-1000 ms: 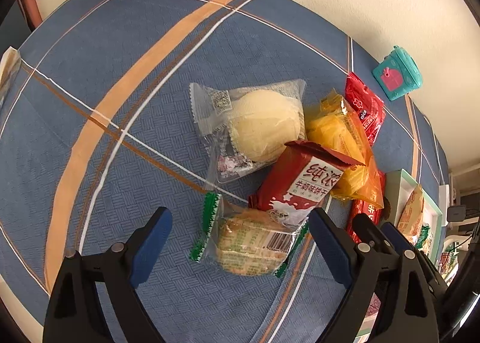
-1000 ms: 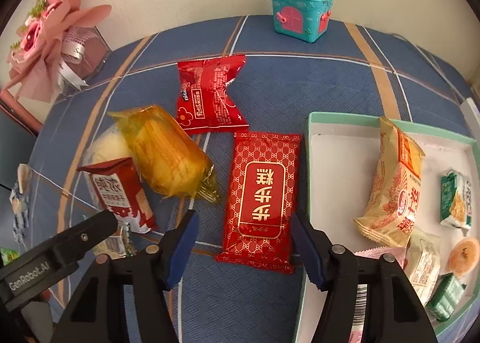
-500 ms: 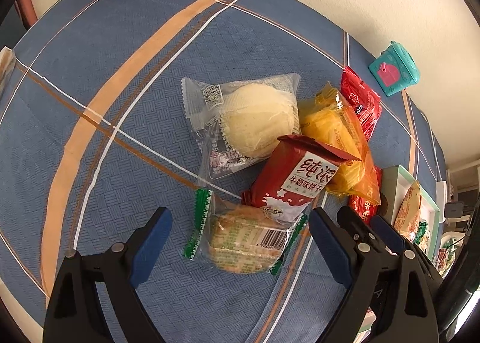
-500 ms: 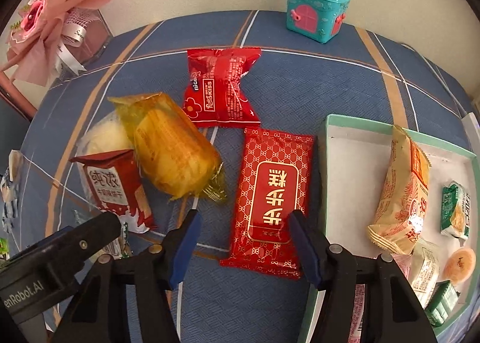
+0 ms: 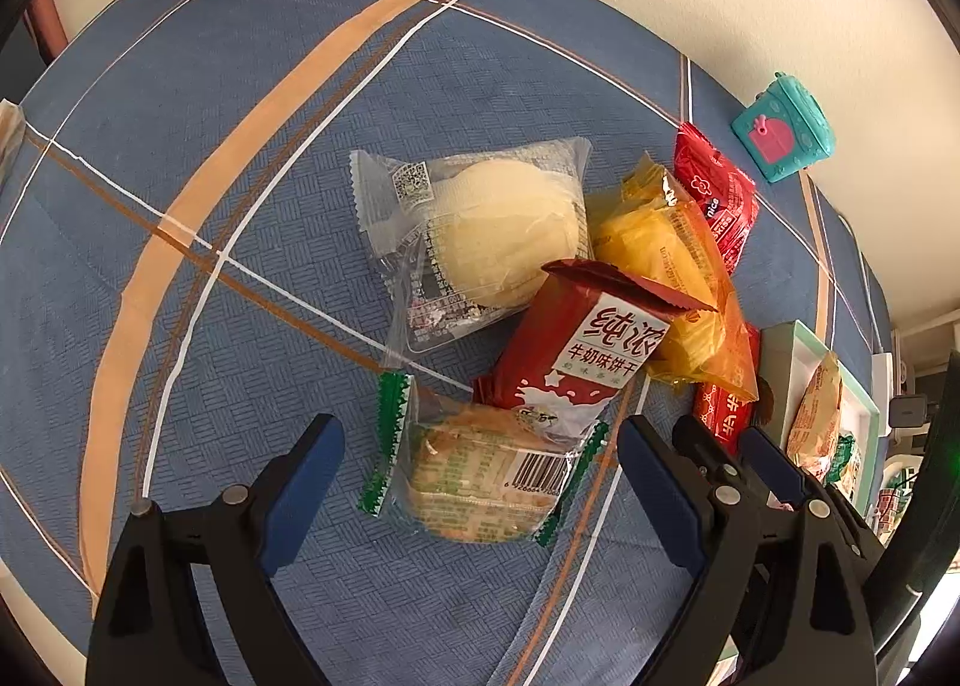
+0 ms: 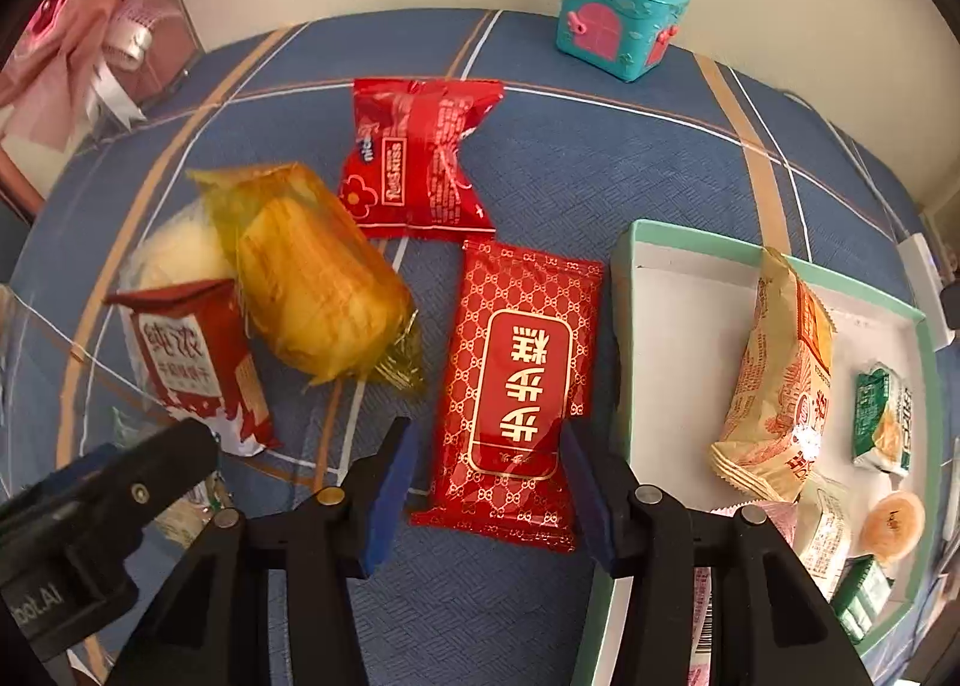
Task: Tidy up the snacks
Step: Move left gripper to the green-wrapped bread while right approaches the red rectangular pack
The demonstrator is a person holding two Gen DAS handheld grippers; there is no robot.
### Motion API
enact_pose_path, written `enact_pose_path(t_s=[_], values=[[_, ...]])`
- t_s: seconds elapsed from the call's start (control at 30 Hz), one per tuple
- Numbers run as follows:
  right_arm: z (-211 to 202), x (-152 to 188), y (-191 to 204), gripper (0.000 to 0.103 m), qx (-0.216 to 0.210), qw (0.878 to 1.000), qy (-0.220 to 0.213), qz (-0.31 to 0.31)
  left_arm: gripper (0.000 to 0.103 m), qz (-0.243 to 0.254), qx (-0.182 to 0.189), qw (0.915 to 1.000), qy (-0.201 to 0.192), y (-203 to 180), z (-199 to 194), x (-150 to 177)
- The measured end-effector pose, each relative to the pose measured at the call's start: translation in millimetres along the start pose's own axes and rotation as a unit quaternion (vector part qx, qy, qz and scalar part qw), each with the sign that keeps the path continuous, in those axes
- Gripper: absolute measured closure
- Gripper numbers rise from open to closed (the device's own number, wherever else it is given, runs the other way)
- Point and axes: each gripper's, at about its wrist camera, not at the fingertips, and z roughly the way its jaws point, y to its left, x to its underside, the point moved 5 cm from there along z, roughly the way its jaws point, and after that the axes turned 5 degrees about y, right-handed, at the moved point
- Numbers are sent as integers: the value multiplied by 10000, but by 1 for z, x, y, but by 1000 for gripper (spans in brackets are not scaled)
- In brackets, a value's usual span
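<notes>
**Inspector:** Your right gripper (image 6: pixel 487 461) has its jaws on either side of the near end of the red patterned packet (image 6: pixel 517 380), and they have just been closing. The right pad looks to be at the packet's edge; a sliver of cloth still shows beside the left one. I judge the packet not yet clamped.

**Operator:** Where does it lie, and where should it go?

**Inspector:** Flat on the blue tablecloth (image 6: pixel 600 158), just beside the rim of the mint-edged tray (image 6: pixel 624 290), apart from the orange-wrapped cake (image 6: pixel 318 290) on its other side. The tray already holds a tall beige packet (image 6: pixel 780 368) and smaller snacks, with bare floor at its near-left corner. That corner is your likely target.

**Operator:** Advice for the grip?

**Inspector:** Close squarely across the width so the film does not buckle and slip. Lift before you move sideways, or the far end may catch the tray rim.

**Operator:** And the left?

**Inspector:** Your left gripper (image 5: pixel 480 476) stands wide apart, straddling the green-edged biscuit packet (image 5: pixel 480 476) without pressing it. The milk biscuit packet (image 5: pixel 576 362) overlaps that one's top; expect it to shift if you lift.
</notes>
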Motion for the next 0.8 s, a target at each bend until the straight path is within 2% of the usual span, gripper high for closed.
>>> enact_pose_path(t_s=[0.23,0.33,0.4,0.5,0.8], values=[[0,1,0,48,-553,9984,18,149,10,-74,48,10000,-3,0,1,1],[-2,1,2,48,-660,9977,38,145,10,-67,45,10000,-22,2,1,1],[-4,1,2,50,-602,9981,20,151,10,-81,52,10000,-11,2,0,1],[-5,-3,1,52,-201,9997,-55,144,10,-51,11,10000,19,1,1,3],[1,-6,4,50,-241,9993,106,272,10,-66,74,9999,77,-2,4,4]])
